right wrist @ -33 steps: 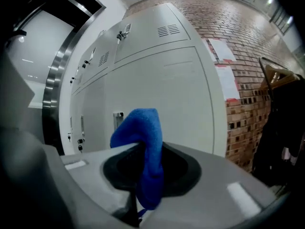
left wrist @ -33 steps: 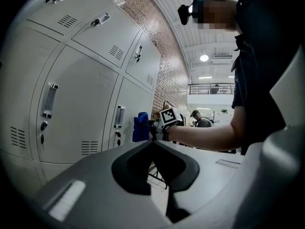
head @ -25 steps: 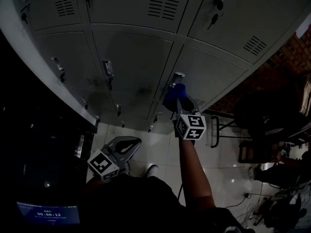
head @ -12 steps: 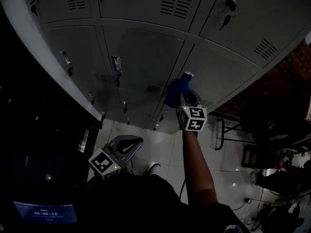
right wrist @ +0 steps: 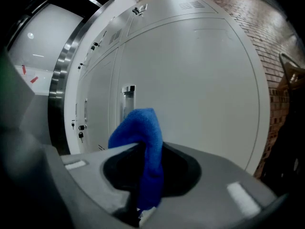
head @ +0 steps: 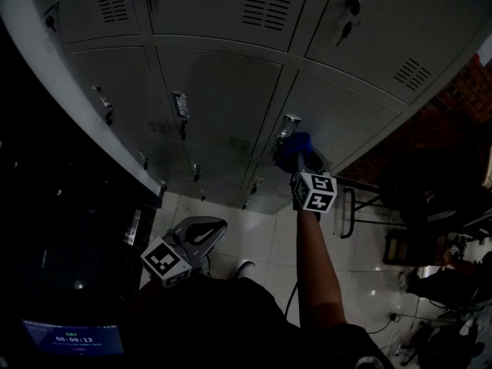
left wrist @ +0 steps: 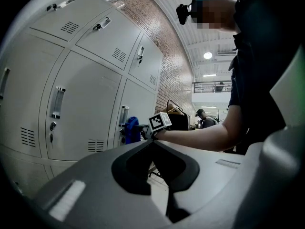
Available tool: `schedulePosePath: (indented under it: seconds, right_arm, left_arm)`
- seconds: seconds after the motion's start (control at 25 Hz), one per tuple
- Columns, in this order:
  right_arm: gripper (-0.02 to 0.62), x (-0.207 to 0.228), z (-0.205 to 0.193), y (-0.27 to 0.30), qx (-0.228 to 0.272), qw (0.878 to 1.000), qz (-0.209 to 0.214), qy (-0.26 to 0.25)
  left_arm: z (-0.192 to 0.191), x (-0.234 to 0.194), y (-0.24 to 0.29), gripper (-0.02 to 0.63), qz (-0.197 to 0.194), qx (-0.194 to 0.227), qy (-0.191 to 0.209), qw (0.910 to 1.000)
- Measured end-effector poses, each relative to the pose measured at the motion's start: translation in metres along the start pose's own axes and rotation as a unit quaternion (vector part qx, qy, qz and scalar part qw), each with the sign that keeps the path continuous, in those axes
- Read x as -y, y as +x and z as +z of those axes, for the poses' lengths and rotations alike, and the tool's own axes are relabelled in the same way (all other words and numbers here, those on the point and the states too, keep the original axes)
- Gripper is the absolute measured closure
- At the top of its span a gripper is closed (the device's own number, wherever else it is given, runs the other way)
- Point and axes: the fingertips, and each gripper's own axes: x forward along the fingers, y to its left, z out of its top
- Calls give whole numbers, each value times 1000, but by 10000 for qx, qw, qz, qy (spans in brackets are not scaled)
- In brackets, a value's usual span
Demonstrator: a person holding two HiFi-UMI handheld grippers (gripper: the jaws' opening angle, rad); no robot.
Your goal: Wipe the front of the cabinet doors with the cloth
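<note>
A blue cloth [head: 295, 147] [right wrist: 141, 142] is clamped in my right gripper [head: 300, 160], which is shut on it. The cloth is held up to a grey cabinet door [head: 338, 121] [right wrist: 190, 89], just right of that door's handle [head: 288, 124] [right wrist: 127, 99]. From the left gripper view the cloth [left wrist: 130, 129] shows against the same door. My left gripper [head: 201, 233] [left wrist: 153, 144] hangs low near my body, shut with nothing in it, well away from the doors.
A bank of grey lockers [head: 215, 83] with handles, vents and key locks fills the upper frame. A dark pillar [head: 69, 206] stands at the left. At the right are a folding table frame [head: 350, 202] and clutter on the tiled floor [head: 369, 267].
My right gripper and the cloth have slid to the right and slightly down along the door, past the handle. The left gripper has stayed where it was.
</note>
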Motion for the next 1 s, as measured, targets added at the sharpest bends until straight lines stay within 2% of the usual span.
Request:
schedulePosePath:
  seconds: [0.52, 1.0]
  right_arm:
    - [528, 84, -16, -35, -93, 9966, -778, 248]
    - [528, 156, -35, -66, -195, 9865, -1529, 553]
  left_arm:
    - [4, 14, 20, 606, -215, 2, -20, 9998]
    - [2, 19, 27, 606, -232, -1, 30, 9997]
